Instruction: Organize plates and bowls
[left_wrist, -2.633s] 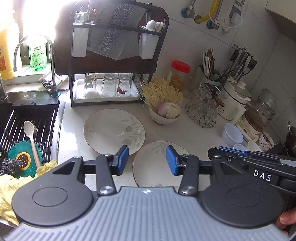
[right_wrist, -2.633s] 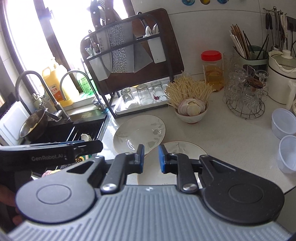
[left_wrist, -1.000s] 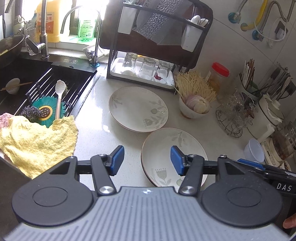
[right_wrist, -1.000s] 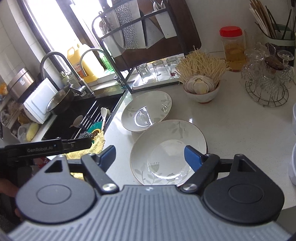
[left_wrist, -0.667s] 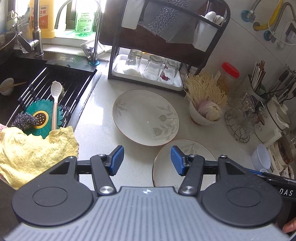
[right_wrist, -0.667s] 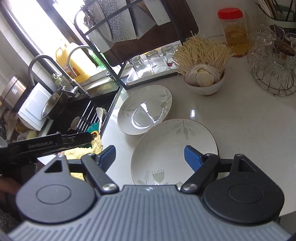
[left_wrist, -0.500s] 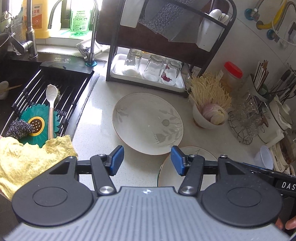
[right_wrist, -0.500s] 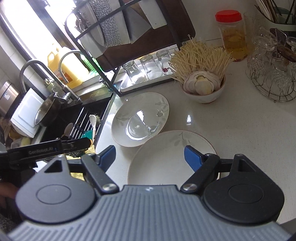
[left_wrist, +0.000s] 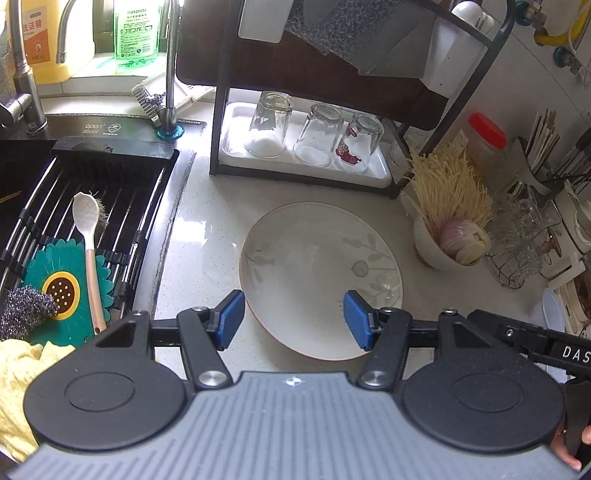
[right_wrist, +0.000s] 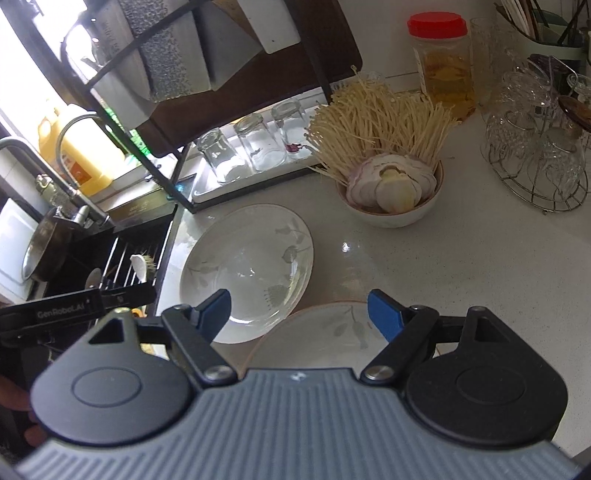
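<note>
while both jaws stand spread and empty, each frames a plate (left_wrist: 317, 269) rim below.

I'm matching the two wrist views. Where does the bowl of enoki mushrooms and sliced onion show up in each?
Left wrist: bowl at the right edge, right of the far plate.
Right wrist: bowl upper centre-right, beyond the same plate.
Shared landmark: red-lidded jar behind the bowl.

Before you: glazed glossy ceramic plate (left_wrist: 320, 273); polished speckled stone counter (left_wrist: 199, 236); clear glass tumblers (left_wrist: 314, 134); matt black metal rack (left_wrist: 218, 110); fluffy yellow cloth (left_wrist: 14, 373).
</note>
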